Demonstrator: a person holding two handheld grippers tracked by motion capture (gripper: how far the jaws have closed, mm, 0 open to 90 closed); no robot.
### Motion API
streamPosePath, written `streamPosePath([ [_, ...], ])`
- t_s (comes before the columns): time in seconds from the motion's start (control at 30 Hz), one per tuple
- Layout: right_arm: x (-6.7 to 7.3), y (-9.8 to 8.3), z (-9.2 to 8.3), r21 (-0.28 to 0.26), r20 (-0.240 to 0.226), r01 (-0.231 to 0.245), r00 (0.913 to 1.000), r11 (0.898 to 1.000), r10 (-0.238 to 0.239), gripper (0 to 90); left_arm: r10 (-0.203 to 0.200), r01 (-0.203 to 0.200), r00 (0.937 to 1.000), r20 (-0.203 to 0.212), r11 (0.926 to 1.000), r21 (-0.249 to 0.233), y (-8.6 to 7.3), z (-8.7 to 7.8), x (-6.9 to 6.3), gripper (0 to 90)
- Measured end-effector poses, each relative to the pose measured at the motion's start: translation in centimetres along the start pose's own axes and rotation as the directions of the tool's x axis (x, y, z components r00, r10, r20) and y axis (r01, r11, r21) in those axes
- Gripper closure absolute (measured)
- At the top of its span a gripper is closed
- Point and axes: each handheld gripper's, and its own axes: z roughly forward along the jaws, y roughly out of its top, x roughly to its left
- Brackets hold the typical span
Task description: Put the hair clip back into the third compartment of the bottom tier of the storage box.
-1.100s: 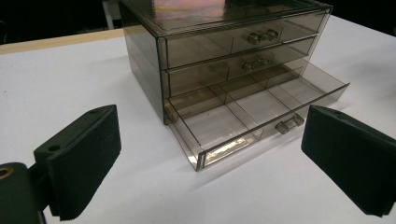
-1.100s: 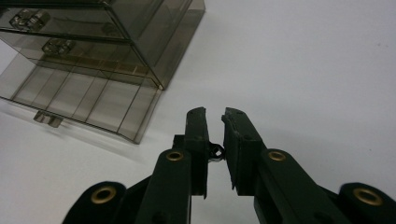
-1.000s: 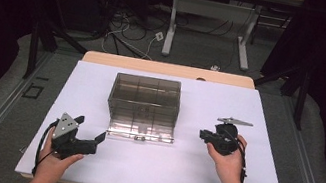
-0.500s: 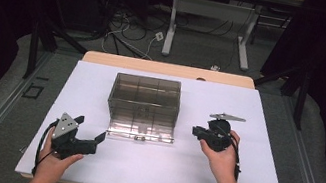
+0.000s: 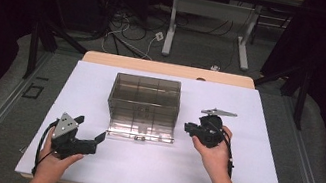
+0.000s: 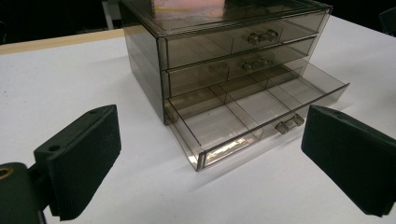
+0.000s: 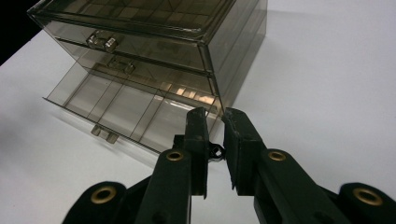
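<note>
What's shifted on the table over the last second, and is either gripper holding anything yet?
The right gripper has moved left across the table toward the drawer unit, its jaws near together; the right gripper view shows a small dark thing between them, too small to tell what. The left gripper stayed where it was, jaws wide open and empty. The bottom drawer stands pulled out as before, empty.

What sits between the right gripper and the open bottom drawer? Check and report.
Nothing visible. Only bare table lies between the right gripper and the open bottom drawer. The left gripper sits on the drawer's other side, out of that path.
</note>
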Motion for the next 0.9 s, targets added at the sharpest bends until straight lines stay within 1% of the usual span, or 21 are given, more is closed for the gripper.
streamPosePath([
  [0.07, 0.2, 0.1, 0.2, -0.005, -0.003, 0.012, 0.9999, 1.0, -0.012, 79.9, 0.001, -0.001, 1.0, 0.0, 1.0, -0.001, 0.0, 0.0, 0.0, 4.7],
  [0.13, 0.4, 0.2, 0.3, -0.001, -0.004, 0.01, 0.9999, 1.0, -0.01, 79.9, -0.005, 0.005, 1.0, 0.001, 1.0, -0.002, 0.0, 0.0, 0.0, 4.7],
  [0.2, 0.6, 0.3, 0.5, -0.002, -0.01, 0.02, 0.9997, 1.0, -0.02, 79.9, 0.0, 0.0, 1.0, -0.001, 1.0, 0.0, 0.0, 0.0, 0.0, 4.7],
  [0.37, 1.1, 0.7, 0.8, 0.002, -0.018, 0.02, 0.9996, 1.0, -0.02, 79.9, 0.004, -0.004, 1.0, 0.0, 1.0, -0.001, 0.0, 0.0, 0.0, 4.7],
  [0.4, 1.2, 0.7, 0.9, -0.002, -0.021, 0.028, 0.9994, 1.0, -0.028, 79.9, 0.004, -0.004, 1.0, 0.001, 1.0, -0.001, 0.0, 0.0, 0.0, 4.7],
  [0.5, 1.5, 0.9, 1.1, 0.004, -0.023, 0.027, 0.9994, 1.0, -0.027, 79.9, 0.005, -0.005, 1.0, 0.001, 1.0, 0.0, 0.0, 0.0, 0.0, 4.7],
  [0.53, 1.6, 0.9, 1.2, -0.001, -0.024, 0.034, 0.9991, 0.999, -0.034, 80.0, 0.005, -0.005, 1.0, 0.001, 1.0, -0.001, 0.0, 0.0, 0.0, 4.7],
  [0.63, 1.9, 1.1, 1.5, 0.002, -0.032, 0.034, 0.9989, 0.999, -0.034, 79.9, 0.005, -0.005, 1.0, 0.0, 1.0, -0.001, 0.0, 0.0, 0.0, 4.7],
  [0.7, 2.1, 1.2, 1.7, 0.004, -0.034, 0.042, 0.9985, 0.999, -0.042, 79.9, 0.004, -0.004, 1.0, 0.001, 1.0, -0.002, 0.0, 0.0, 0.0, 4.7],
  [0.8, 2.4, 1.3, 1.9, 0.017, -0.033, 0.043, 0.9985, 0.999, -0.043, 80.0, 0.004, -0.004, 1.0, -0.001, 1.0, -0.001, 0.0, 0.0, 0.0, 4.7],
  [0.87, 2.6, 1.3, 2.1, 0.017, -0.036, 0.046, 0.9983, 0.999, -0.046, 79.9, 0.004, -0.004, 1.0, -0.001, 1.0, -0.001, 0.0, -0.1, 0.0, 4.7],
  [0.9, 2.7, 1.4, 2.2, 0.016, -0.036, 0.053, 0.998, 0.998, -0.052, 80.0, -0.007, 0.007, 1.0, 0.004, 1.0, -0.003, 0.0, 0.0, 0.0, 4.7],
])
